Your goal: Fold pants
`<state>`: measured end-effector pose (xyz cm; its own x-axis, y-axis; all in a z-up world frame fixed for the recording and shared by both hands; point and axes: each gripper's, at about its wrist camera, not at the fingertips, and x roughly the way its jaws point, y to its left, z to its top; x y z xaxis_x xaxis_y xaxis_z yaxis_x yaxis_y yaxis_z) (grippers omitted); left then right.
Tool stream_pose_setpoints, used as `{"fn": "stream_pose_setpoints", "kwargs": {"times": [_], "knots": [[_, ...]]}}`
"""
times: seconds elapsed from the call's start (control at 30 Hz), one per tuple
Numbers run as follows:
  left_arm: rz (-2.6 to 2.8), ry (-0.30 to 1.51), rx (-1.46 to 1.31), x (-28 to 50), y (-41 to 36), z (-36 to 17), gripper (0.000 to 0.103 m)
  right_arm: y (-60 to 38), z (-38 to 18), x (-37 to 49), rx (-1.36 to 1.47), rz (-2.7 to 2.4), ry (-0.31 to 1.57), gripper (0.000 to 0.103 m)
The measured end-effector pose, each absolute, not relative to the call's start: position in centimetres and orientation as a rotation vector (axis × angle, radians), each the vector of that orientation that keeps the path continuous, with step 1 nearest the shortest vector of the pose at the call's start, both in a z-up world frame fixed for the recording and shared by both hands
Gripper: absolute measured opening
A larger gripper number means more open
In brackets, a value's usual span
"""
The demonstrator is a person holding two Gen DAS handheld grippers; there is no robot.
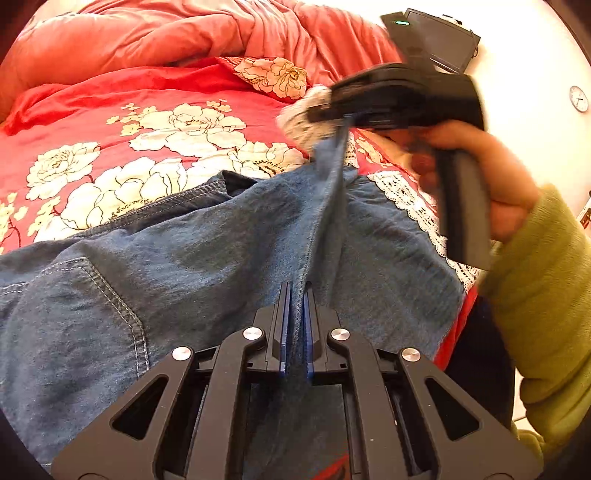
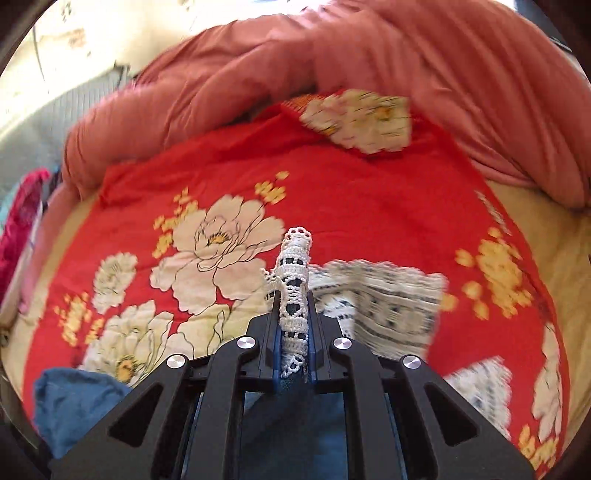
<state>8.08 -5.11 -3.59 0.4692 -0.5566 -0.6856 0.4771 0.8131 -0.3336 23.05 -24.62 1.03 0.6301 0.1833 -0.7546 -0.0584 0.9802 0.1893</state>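
Blue denim pants with white lace hems lie on a red floral bedspread. My left gripper is shut on a denim edge of the pants. My right gripper is shut on a lace-trimmed hem and holds it up above the bed. In the left wrist view the right gripper pulls a taut denim strip upward, held by a hand in a green sleeve. More lace hem and denim show blurred below the right gripper.
A bunched pink quilt lies across the back of the bed, and it also shows in the right wrist view. A floral pillow corner lies near it. A dark laptop and a wall clock are at the far right.
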Motion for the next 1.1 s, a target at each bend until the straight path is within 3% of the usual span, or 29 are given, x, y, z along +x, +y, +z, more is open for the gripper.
{"fn": "stream_pose_setpoints", "kwargs": {"times": [0.17, 0.4, 0.73, 0.87, 0.97, 1.03, 1.1], "knots": [[-0.654, 0.859, -0.081, 7.9, -5.6, -3.7, 0.009, -27.3, 2.6, 19.6, 0.233, 0.138, 0.843, 0.009], [-0.725, 0.838, -0.035, 6.8, -6.5, -2.9, 0.001, -31.7, 3.1, 14.8, 0.375, 0.098, 0.801, 0.009], [-0.755, 0.819, 0.03, 6.0, -6.8, -2.5, 0.001, -36.8, -0.2, 6.1, 0.602, 0.031, 0.808, 0.013], [-0.755, 0.833, 0.054, 5.9, -7.3, -3.2, 0.001, -38.1, -1.7, 4.3, 0.621, 0.005, 0.827, 0.031], [-0.756, 0.838, 0.063, 5.9, -7.5, -3.5, 0.001, -38.5, -2.2, 4.0, 0.617, 0.005, 0.824, 0.031], [-0.754, 0.842, 0.068, 5.9, -7.6, -3.7, 0.001, -38.5, -2.1, 4.3, 0.598, 0.011, 0.82, 0.018], [-0.751, 0.843, 0.069, 6.0, -7.5, -3.7, 0.0, -38.6, -2.1, 4.3, 0.587, 0.012, 0.814, 0.014]]}}
